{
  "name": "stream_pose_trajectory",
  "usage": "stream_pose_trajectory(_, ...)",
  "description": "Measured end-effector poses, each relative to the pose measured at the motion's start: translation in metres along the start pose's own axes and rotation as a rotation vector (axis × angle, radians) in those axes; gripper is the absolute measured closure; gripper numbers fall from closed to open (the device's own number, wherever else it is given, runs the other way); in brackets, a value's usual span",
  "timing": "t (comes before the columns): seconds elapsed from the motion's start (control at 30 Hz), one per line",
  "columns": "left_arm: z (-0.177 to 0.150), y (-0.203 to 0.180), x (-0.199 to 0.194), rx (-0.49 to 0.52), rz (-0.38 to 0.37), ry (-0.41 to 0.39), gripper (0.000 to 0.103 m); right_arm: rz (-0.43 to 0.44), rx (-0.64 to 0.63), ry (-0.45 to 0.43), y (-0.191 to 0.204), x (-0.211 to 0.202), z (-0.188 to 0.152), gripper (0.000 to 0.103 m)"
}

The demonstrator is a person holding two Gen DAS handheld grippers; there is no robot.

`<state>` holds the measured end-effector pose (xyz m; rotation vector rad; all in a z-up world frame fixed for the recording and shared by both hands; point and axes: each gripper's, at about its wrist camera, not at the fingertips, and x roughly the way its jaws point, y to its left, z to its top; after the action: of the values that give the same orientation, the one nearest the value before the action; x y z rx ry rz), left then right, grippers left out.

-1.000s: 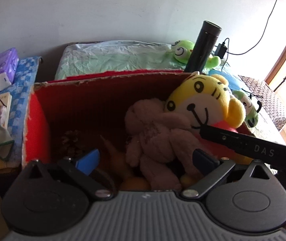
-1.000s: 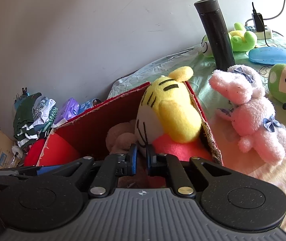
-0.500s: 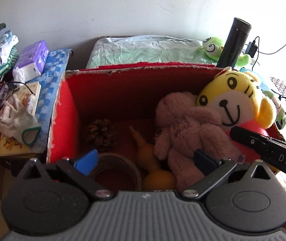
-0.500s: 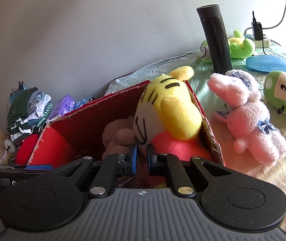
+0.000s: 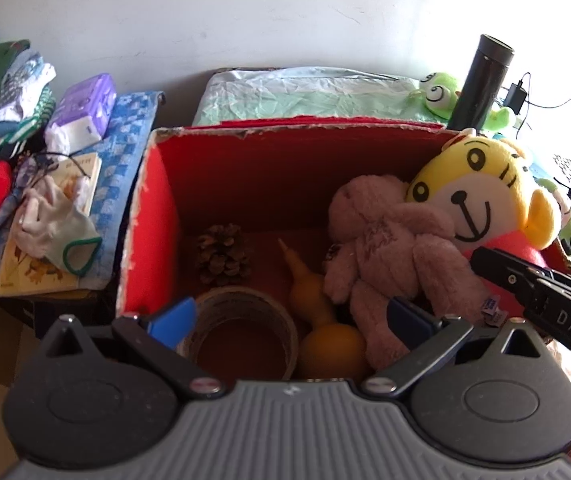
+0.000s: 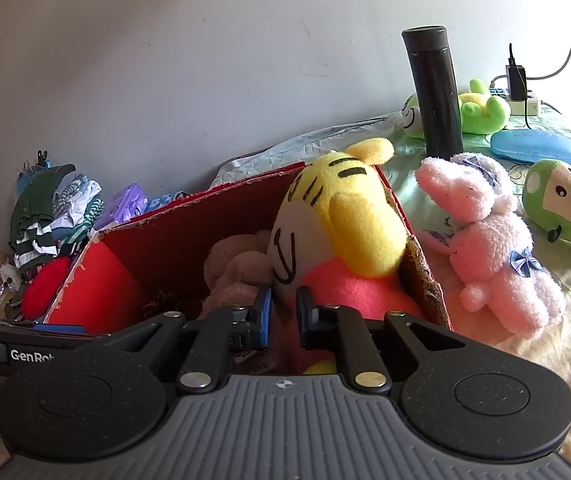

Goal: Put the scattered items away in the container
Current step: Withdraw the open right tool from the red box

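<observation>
The cardboard box (image 5: 153,216) is red inside. In it lie a yellow tiger plush (image 5: 481,192) with black stripes and a pink-red body, a dusty-pink teddy (image 5: 389,240), an orange gourd (image 5: 325,328) and a brown pinecone (image 5: 221,254). Outside, the rabbit plush (image 6: 489,240) is pink, the flask (image 6: 433,88) black, the cloth (image 5: 125,132) blue-checked.

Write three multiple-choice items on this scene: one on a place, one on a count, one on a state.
1. Where does the brown pine cone lie?
A. inside the red cardboard box
B. on the bedsheet
C. on the book

2. How many plush toys are in the box?
A. one
B. two
C. four

3. How stands the left hand-held gripper?
A. clamped on tape
B. shut
C. open, holding nothing

Key: 1 A, it rests on the box floor; 2 B, the yellow tiger plush and the brown plush bear; 3 C, its blue pads sit far apart.
</observation>
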<state>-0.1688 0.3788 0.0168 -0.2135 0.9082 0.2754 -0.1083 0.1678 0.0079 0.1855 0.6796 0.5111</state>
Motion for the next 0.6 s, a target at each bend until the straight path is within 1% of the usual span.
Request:
stream_pose_trajectory(0.1, -0.001, 0.001, -0.003, 0.000, 0.014, -0.001, 0.001, -0.008, -0.008, -0.021, 0.001, -0.003, -0.003, 0.090)
stream_pose_trajectory(0.23, -0.006, 0.004, -0.006, -0.009, -0.004, 0.000, 0.001, -0.014, -0.020, -0.045, 0.002, -0.006, -0.006, 0.090)
stream_pose_trajectory(0.37, -0.010, 0.003, -0.010, -0.017, -0.001, 0.001, 0.001, -0.015, -0.017, -0.069, 0.002, -0.009, -0.008, 0.089)
stream_pose_trajectory(0.6, -0.016, -0.004, -0.013, 0.029, 0.015, 0.020, 0.001, -0.011, -0.019, -0.082, 0.002, -0.011, -0.010, 0.088)
